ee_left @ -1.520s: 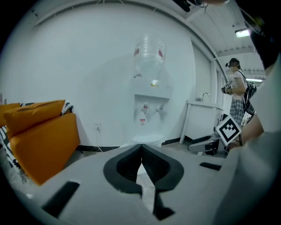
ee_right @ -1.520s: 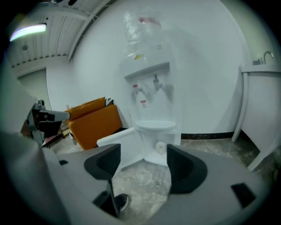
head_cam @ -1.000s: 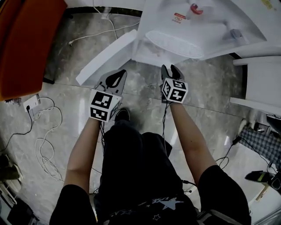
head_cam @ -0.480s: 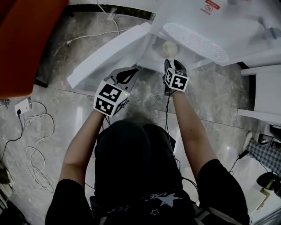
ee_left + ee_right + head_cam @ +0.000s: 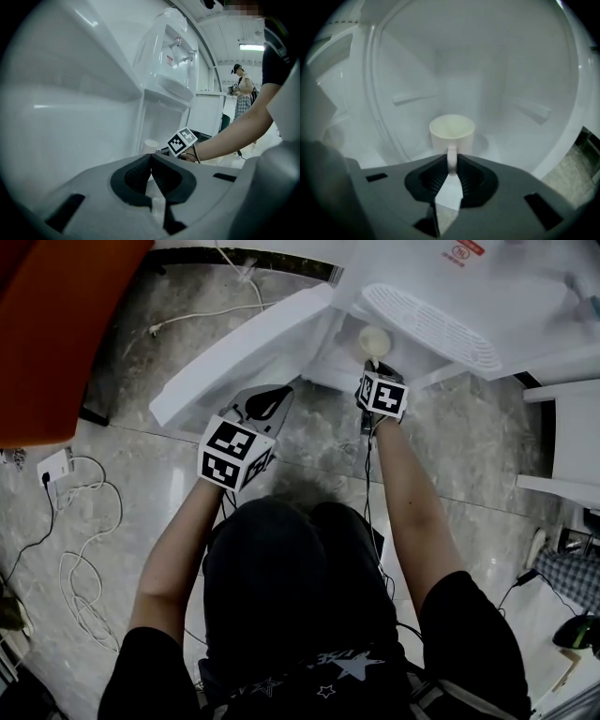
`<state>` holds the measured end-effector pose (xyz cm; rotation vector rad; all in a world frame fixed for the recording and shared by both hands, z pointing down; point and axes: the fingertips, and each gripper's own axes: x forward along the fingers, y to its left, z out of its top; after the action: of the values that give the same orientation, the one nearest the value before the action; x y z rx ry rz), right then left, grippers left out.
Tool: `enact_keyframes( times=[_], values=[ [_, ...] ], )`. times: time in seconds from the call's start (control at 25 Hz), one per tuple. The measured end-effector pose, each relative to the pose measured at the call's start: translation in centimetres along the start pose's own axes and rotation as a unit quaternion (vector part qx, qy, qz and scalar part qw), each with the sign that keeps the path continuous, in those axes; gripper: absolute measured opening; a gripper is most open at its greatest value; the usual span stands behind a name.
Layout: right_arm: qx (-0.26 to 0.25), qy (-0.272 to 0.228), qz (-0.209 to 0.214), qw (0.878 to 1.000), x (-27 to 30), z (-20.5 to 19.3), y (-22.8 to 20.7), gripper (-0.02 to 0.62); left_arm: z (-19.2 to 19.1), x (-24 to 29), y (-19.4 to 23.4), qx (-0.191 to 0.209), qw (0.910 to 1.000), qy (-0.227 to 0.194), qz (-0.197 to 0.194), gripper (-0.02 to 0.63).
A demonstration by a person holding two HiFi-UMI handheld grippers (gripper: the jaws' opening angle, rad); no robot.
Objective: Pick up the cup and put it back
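Cup [image 5: 452,132] sits inside dispenser cabinet [image 5: 497,65], not lifted yet. R gripper [image 5: 451,160] jaws just closed, pinching its handle [image 5: 451,152]. L gripper [image 5: 150,158] jaws pressed together, empty. Left: lift, then put back.

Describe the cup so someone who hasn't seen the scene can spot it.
Find the white water dispenser; its lower compartment stands open. The cup stands upright on that compartment's floor, handle toward the opening, where the right gripper has just been closing its jaws on it. It is small, cream and empty, the only loose thing among white walls.
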<state>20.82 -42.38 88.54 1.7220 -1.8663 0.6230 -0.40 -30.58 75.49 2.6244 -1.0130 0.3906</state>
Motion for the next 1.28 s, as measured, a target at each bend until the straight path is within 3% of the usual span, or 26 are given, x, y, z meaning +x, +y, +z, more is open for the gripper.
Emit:
enact_keyframes(
  times=[0.12, 0.32, 0.4, 0.48, 0.56, 0.68, 0.92, 1.12, 1.28],
  values=[
    [0.015, 0.008, 0.007, 1.000, 0.0, -0.1, -0.1, 0.055, 0.1, -0.4, 0.3, -0.005, 0.9999, -0.008, 0.009, 0.009],
    [-0.014, -0.016, 0.035, 0.999, -1.6, 1.0, 0.5, 0.049, 1.2, -1.2, -0.3, -0.011, 0.9997, -0.018, 0.007, 0.009],
    [-0.024, -0.017, 0.045, 0.999, -2.8, 1.6, 0.9, 0.048, 1.8, -1.8, -0.4, -0.031, 0.9991, -0.023, 0.017, 0.009],
    [-0.028, -0.003, 0.054, 0.998, -4.7, 1.0, 1.4, 0.046, 2.0, -2.8, -1.6, -0.056, 0.9982, -0.011, 0.019, 0.009],
    [-0.028, 0.008, 0.065, 0.997, -7.3, 0.4, 1.8, 0.046, 2.3, -4.1, -3.6, -0.057, 0.9983, 0.006, 0.013, 0.009],
    [-0.022, 0.001, 0.085, 0.996, -11.8, 1.1, 2.9, 0.044, 3.8, -6.4, -6.0, -0.043, 0.9986, 0.027, 0.018, 0.009],
    [-0.025, 0.004, 0.131, 0.991, -23.8, 2.9, 5.3, 0.044, 9.2, -13.9, -11.1, -0.060, 0.9959, 0.045, 0.051, 0.009],
    [-0.048, -0.012, 0.173, 0.984, -35.4, 7.7, 6.0, 0.043, 15.8, -20.8, -16.3, -0.079, 0.9907, 0.039, 0.104, 0.009],
    [-0.057, -0.037, 0.198, 0.978, -44.2, 12.3, 6.1, 0.043, 20.5, -25.8, -21.5, -0.100, 0.9870, 0.029, 0.123, 0.009]
  ],
)
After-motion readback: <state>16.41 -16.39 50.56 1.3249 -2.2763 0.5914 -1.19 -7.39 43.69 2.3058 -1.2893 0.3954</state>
